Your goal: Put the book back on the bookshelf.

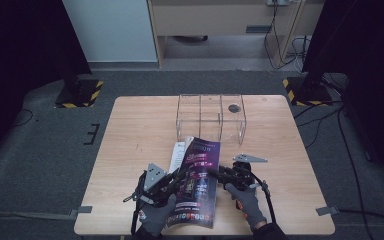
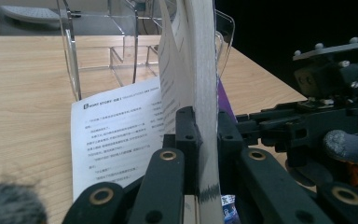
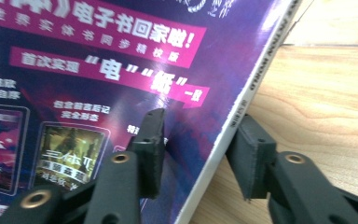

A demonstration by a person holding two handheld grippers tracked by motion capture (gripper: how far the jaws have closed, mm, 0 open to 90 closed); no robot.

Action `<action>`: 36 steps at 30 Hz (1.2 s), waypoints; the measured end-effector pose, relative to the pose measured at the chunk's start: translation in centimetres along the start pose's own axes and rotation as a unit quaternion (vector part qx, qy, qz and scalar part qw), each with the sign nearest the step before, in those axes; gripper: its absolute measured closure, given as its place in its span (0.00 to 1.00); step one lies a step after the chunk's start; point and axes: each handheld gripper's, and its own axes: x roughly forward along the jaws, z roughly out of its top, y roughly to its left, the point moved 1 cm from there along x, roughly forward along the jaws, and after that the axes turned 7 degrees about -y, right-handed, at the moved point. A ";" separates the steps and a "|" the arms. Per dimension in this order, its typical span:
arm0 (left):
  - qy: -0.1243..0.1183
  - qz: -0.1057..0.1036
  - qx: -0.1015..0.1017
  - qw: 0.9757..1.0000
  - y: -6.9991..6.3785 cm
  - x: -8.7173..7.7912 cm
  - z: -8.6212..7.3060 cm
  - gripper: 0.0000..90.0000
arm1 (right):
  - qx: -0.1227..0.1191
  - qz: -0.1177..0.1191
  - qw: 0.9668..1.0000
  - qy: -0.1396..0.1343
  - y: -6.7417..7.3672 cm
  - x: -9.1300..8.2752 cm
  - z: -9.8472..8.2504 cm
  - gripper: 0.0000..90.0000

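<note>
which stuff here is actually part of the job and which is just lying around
In the job:
- magazine, purple cover
- left gripper, clamped on its pages
- right gripper, jaws either side of its spine edge
- clear organizer

Lying about:
- black-and-yellow stand bases on the floor
- floor cables

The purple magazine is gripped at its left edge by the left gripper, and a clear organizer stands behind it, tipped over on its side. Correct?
Not quite. The clear organizer stands upright on the table, as the high view shows. The rest holds: the left gripper is shut on the purple magazine at its left edge.
</note>
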 end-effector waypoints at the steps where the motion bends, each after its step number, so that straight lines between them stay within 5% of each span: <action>1: 0.000 0.001 0.000 1.000 0.0 0.0 0.0 0.92 | -0.002 -0.001 1.000 -0.002 0.1 -0.1 0.0 0.71; 6: 0.003 0.004 -0.005 1.000 0.3 0.2 -0.2 0.92 | -0.008 -0.001 1.000 -0.005 0.6 -0.4 0.4 0.80; 17: 0.008 0.012 -0.012 1.000 0.8 0.6 -0.7 0.92 | -0.021 -0.018 1.000 0.005 1.0 -0.8 0.8 0.83; 25: 0.010 0.017 -0.015 1.000 1.0 1.0 -1.0 0.92 | -0.033 -0.024 0.999 -0.016 1.2 -2.0 1.9 0.87; 36: 0.020 0.024 -0.021 0.999 1.2 1.5 -1.2 0.91 | -0.081 -0.035 0.996 -0.029 2.3 -3.3 3.6 0.91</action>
